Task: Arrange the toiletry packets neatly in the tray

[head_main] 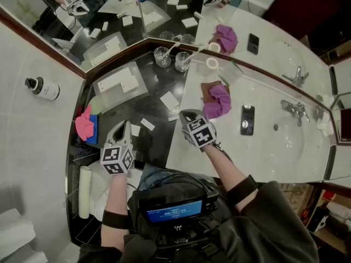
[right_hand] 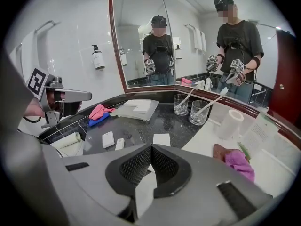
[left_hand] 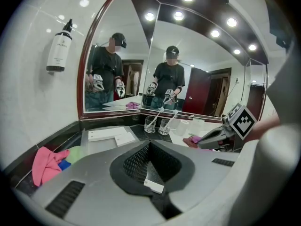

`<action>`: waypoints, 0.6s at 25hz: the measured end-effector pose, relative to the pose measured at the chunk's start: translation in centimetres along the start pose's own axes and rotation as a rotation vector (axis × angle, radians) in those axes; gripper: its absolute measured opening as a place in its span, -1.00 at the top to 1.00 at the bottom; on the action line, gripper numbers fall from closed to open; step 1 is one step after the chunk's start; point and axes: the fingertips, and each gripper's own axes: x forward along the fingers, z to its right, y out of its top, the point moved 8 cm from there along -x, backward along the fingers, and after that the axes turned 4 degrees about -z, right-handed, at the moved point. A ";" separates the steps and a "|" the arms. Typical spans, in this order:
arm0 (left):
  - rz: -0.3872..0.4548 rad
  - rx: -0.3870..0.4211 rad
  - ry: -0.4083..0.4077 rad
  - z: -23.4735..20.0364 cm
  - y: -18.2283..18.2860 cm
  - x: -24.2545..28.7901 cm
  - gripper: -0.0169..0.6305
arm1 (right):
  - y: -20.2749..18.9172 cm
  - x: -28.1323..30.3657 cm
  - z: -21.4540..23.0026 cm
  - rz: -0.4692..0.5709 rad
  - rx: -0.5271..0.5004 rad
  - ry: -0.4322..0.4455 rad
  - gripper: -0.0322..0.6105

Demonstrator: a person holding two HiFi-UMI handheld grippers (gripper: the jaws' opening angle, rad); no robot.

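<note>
Left tongs point(head_main: 124, 127) and right tongs point(head_main: 189, 114) hang clenched, apparently empty, lining up over small white flat packets point(head_main: 147, 124) loose on the black stone table point(head_main: 159, 138). The clear plastic tray point(head_main: 137, 87) waits just beyond.

The head view looks steeply down from above onto the dark counter point(head_main: 156, 84), while both gripper views sit low and close over it, facing the corner mirror point(left_hand: 117, 79) and sharing the two glasses point(right_hand: 181, 105) and the tray point(right_hand: 134, 115).
</note>
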 end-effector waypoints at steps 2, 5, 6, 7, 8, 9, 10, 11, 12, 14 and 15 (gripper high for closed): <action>-0.003 0.006 -0.008 0.1 0.1 0.4 0.94 | -0.1 0.2 0.2 -0.006 0.006 -0.001 0.89; -0.007 0.011 -0.015 0.0 0.2 0.7 0.94 | -0.2 0.7 0.4 -0.016 -0.005 -0.001 0.89; -0.009 0.011 -0.016 -0.1 0.2 0.7 0.94 | -0.1 1.0 0.4 -0.021 -0.026 0.000 0.89; -0.011 0.009 -0.016 -0.2 0.2 0.8 0.94 | 0.0 1.3 0.5 -0.028 -0.058 -0.001 0.81; -0.013 0.007 -0.015 -0.3 0.1 0.8 0.94 | 0.1 1.7 0.6 -0.036 -0.098 -0.001 0.79; -0.015 0.004 -0.014 -0.4 0.0 0.8 0.94 | 0.3 2.2 0.7 -0.044 -0.142 -0.001 0.78; -0.017 0.001 -0.013 -0.5 -0.1 0.9 0.94 | 0.5 2.7 0.9 -0.055 -0.188 0.003 0.73; -0.018 -0.002 -0.013 -0.6 -0.2 1.0 0.94 | 0.6 3.3 1.1 -0.069 -0.235 0.012 0.71; -0.019 -0.006 -0.013 -0.7 -0.3 1.0 0.94 | 0.8 4.0 1.3 -0.086 -0.286 0.027 0.64; -0.019 -0.015 -0.012 -0.9 -0.4 1.1 0.94 | 1.1 5.6 1.6 -0.126 -0.414 0.063 0.37; -0.020 -0.020 -0.011 -1.1 -0.5 1.2 0.94 | 1.5 6.4 1.7 -0.148 -0.495 0.080 0.23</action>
